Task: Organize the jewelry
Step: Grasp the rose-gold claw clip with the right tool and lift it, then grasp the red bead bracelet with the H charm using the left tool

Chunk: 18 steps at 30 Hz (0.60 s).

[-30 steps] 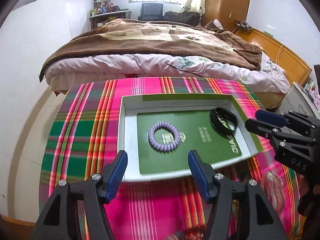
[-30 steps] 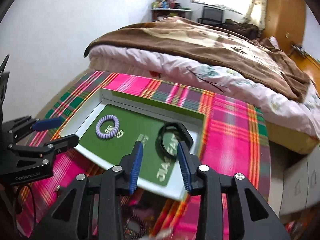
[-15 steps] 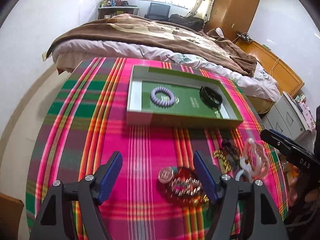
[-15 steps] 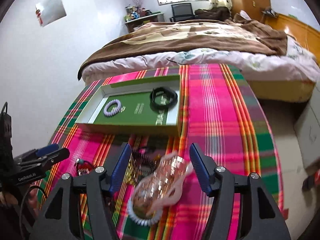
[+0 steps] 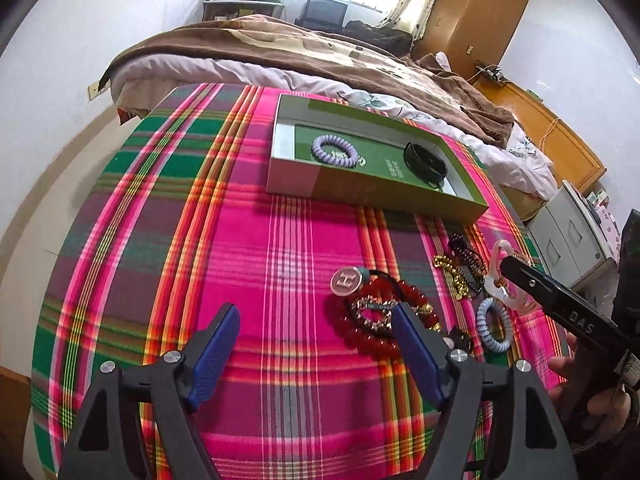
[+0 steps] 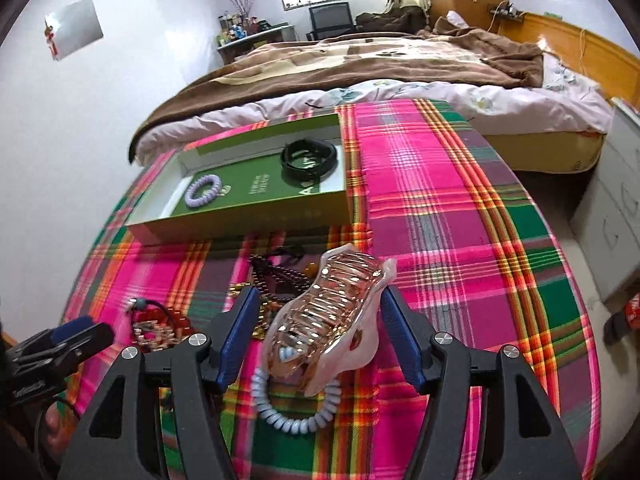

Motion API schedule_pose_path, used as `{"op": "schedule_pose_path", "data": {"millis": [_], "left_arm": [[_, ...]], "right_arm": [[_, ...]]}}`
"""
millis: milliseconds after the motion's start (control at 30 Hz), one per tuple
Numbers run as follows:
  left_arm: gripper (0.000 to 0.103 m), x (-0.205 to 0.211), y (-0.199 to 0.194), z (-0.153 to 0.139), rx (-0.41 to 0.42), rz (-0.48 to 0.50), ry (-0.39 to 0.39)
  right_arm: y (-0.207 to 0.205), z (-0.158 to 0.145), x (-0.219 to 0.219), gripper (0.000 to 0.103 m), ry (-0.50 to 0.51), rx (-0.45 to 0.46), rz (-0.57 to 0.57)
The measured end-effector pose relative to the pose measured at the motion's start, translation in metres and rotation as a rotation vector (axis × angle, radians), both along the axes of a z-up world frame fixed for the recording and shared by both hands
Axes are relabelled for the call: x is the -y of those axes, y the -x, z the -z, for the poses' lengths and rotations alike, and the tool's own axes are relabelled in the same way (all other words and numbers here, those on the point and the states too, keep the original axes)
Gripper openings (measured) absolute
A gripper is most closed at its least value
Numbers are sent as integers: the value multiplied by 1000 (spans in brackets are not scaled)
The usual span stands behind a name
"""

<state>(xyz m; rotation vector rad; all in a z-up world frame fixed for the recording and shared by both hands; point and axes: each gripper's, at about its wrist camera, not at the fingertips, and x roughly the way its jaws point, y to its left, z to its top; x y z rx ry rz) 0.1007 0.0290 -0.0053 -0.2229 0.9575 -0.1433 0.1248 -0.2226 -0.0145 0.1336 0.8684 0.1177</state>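
Two pieces already lie in the shallow green box [image 5: 394, 194]: a lilac coil hair tie [image 5: 335, 151] and a black band [image 5: 425, 159]. The rest waits in a heap on the plaid tabletop [image 5: 248, 248]: red glossy beads [image 5: 372, 340], a gold chain [image 5: 452, 276], a pale blue coil tie [image 6: 294, 412] and a pink, ribbed, shiny hair claw [image 6: 332, 316]. The left gripper [image 5: 316, 354], jaws opening, holds nothing. The right gripper [image 6: 316, 336] straddles the claw, jaws apart and unclenched.

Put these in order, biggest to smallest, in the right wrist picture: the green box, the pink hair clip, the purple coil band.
1. green box, looks biggest.
2. pink hair clip; it sits very near the camera, so it looks bigger than it may be.
3. purple coil band, smallest, lying inside the box.
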Motion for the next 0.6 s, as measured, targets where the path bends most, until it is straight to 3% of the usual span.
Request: {"op": "schedule_pose_path", "data": {"millis": [267,367,400,600], "left_arm": [[78,1,2,6,-19,2,1],[78,1,1,7,-22,0,0],[78,1,1,8,-24,-2,3],[77,-2,-3,11,-34,-10,14]], "right_arm": [[1,7,13,63,8,-27,66],[5,4,22,50,-18,-10,75],[6,2,24,39,-11,-2,81],[10,1,38,37,-35,13,83]]}}
